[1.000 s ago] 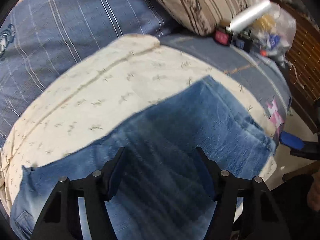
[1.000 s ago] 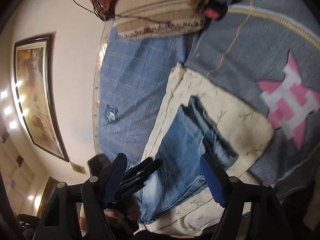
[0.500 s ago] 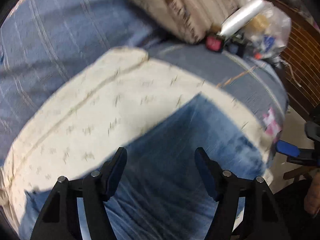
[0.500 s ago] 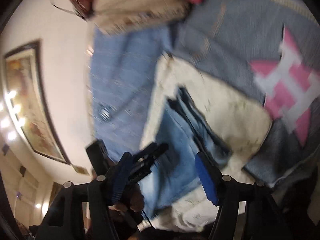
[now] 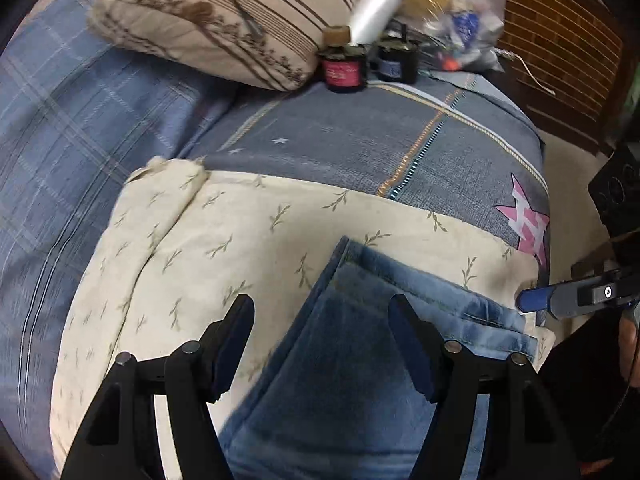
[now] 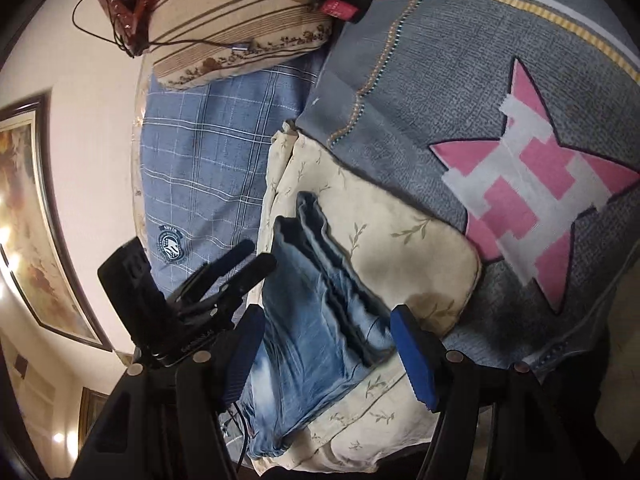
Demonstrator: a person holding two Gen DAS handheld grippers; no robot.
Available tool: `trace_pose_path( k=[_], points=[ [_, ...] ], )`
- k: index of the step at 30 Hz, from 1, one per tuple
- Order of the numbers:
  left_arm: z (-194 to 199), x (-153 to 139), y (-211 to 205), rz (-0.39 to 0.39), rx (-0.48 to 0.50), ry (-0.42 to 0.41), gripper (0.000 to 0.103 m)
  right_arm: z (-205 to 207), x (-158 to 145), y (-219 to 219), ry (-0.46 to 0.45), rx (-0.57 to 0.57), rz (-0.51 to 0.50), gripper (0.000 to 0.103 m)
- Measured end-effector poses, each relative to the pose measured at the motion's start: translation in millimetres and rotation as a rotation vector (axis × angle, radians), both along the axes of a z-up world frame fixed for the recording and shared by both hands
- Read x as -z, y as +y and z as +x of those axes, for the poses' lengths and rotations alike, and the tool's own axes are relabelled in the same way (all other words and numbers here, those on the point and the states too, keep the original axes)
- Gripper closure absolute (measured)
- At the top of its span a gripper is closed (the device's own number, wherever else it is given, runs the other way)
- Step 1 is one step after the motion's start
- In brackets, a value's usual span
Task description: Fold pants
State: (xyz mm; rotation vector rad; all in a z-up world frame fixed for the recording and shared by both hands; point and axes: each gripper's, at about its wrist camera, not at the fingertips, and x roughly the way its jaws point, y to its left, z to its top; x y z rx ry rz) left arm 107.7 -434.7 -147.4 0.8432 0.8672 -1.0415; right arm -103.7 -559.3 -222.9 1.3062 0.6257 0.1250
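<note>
Blue jeans lie folded lengthwise on a cream leaf-print cloth spread over the bed. Their stacked hems end just ahead of my left gripper, which hovers open over the denim with nothing pinched. In the right wrist view the same jeans run away from my right gripper. It is open above the near end, its pads off the fabric. The left gripper shows at the jeans' left edge. One blue pad of the right gripper pokes in beside the cloth's right edge.
A striped pillow, two dark jars and a plastic bag sit at the bed's far end. A grey quilt with a pink star lies to the right, a blue plaid sheet to the left. A wooden panel stands beyond.
My left gripper has slid and rolled along the jeans toward their hem end, which now shows ahead. The right gripper has sunk slightly and its fingers stand a little closer together.
</note>
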Motion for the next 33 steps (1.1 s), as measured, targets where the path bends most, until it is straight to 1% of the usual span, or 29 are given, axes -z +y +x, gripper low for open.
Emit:
trace_pose_path(
  k=[3, 5, 7, 10, 12, 13, 15, 17, 19, 21, 23, 24, 25, 26, 27, 28, 29, 31, 32, 33],
  points=[
    [11.7, 11.5, -8.1, 0.023, 0.027, 0.073, 0.032, 6.4, 5.7, 1.0, 0.034, -0.031, -0.001, 0.034],
    [16.4, 16.9, -10.7, 0.019, 0.038, 0.121, 0.039, 10.5, 6.0, 1.7, 0.037, -0.044, -0.010, 0.034],
    [20.3, 20.6, -11.9, 0.004, 0.062, 0.191, 0.054, 13.0, 6.7, 1.7, 0.031, -0.058, -0.015, 0.034],
    [21.7, 23.1, -12.5, -0.011, 0.094, 0.226, 0.060, 17.9, 6.5, 4.8, 0.023, -0.093, -0.021, 0.034],
    [22.9, 24.3, -12.7, -0.019, 0.106, 0.241, 0.062, 20.8, 4.1, 7.5, 0.021, -0.118, -0.048, 0.034],
    [23.1, 24.5, -13.4, -0.023, 0.112, 0.244, 0.062, 22.0, 2.1, 9.2, 0.018, -0.129, -0.058, 0.034],
    [23.5, 25.1, -14.8, -0.024, 0.121, 0.248, 0.062, 27.7, 1.4, 18.0, 0.004, -0.191, -0.041, 0.035],
    [24.0, 25.5, -14.1, -0.022, 0.128, 0.241, 0.061, 32.3, -2.0, 28.5, 0.020, -0.241, -0.089, 0.035],
    [22.2, 27.2, -14.4, -0.018, 0.132, 0.225, 0.056, 34.2, -6.5, 33.0, 0.034, -0.242, -0.150, 0.035],
    [20.4, 29.8, -17.1, -0.017, 0.141, 0.216, 0.054, 35.2, -5.2, 30.1, 0.038, -0.216, -0.142, 0.035],
    [19.9, 31.9, -18.9, -0.026, 0.148, 0.227, 0.054, 35.8, -3.4, 27.6, 0.035, -0.195, -0.122, 0.035],
    [19.1, 32.1, -19.2, -0.031, 0.153, 0.226, 0.055, 36.4, -4.8, 29.0, 0.032, -0.196, -0.141, 0.035],
    [18.7, 32.3, -19.4, -0.034, 0.158, 0.226, 0.060, 36.6, -7.4, 31.8, 0.030, -0.204, -0.172, 0.037],
    [18.0, 32.5, -20.0, -0.039, 0.161, 0.225, 0.062, 36.6, -11.3, 36.0, 0.029, -0.209, -0.223, 0.050],
    [17.8, 32.1, -19.8, -0.045, 0.161, 0.221, 0.067, 37.9, -14.4, 40.6, 0.030, -0.226, -0.271, 0.065],
    [18.1, 31.6, -19.4, -0.053, 0.160, 0.221, 0.071, 39.3, -15.6, 43.6, 0.031, -0.240, -0.290, 0.079],
    [18.5, 30.9, -19.0, -0.057, 0.158, 0.221, 0.074, 39.8, -17.3, 45.2, 0.036, -0.239, -0.313, 0.079],
    [21.4, 28.7, -17.2, -0.070, 0.149, 0.221, 0.088, 41.2, -22.2, 48.1, 0.028, -0.234, -0.346, 0.080],
    [23.5, 27.6, -16.4, -0.073, 0.139, 0.212, 0.092, 41.2, -24.5, 49.1, 0.021, -0.230, -0.357, 0.080],
    [25.0, 27.2, -15.8, -0.073, 0.134, 0.214, 0.093, 40.7, -26.7, 50.0, 0.013, -0.226, -0.367, 0.080]
  ],
)
